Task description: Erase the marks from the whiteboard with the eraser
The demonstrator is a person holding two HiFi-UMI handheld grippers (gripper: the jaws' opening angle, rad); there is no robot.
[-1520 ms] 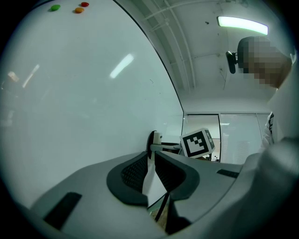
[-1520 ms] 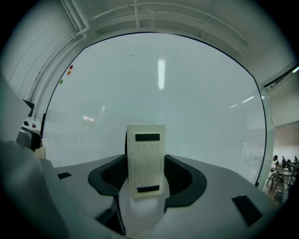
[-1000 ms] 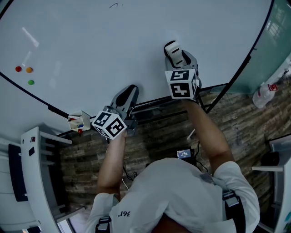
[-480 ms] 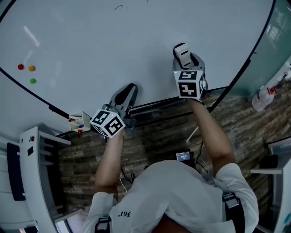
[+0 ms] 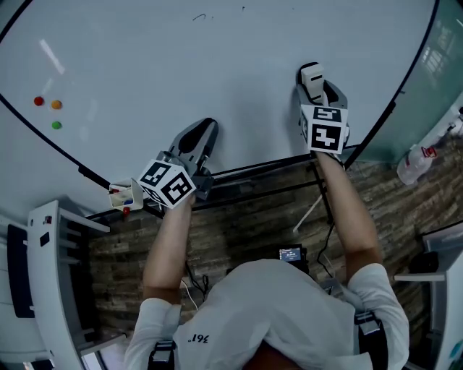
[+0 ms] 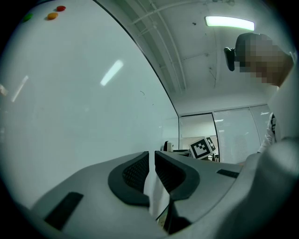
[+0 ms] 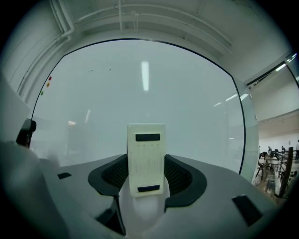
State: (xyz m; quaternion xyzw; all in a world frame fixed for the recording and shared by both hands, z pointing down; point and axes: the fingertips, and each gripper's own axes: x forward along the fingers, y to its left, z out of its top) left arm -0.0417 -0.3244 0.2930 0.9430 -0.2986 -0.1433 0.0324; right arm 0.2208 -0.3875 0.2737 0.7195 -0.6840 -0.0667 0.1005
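Note:
The whiteboard [image 5: 181, 79] fills the top of the head view. Small dark marks [image 5: 199, 16] remain near its upper edge, and in the right gripper view the marks [image 7: 91, 71] lie far up to the left. My right gripper [image 5: 312, 74] is shut on the cream eraser [image 7: 146, 158], held flat against the board's lower right part, well below the marks. My left gripper [image 5: 204, 128] rests near the board's bottom edge, jaws together with nothing between them [image 6: 152, 158].
Red [image 5: 38, 101], orange [image 5: 56, 105] and green [image 5: 56, 125] magnets stick at the board's left. A small box of markers [image 5: 124, 194] sits on the tray rail [image 5: 253, 172]. A spray bottle [image 5: 416, 160] stands at right, a white rack [image 5: 51, 267] at lower left.
My right gripper has slid the eraser to the right across the lower board. The left gripper has stayed near the bottom edge.

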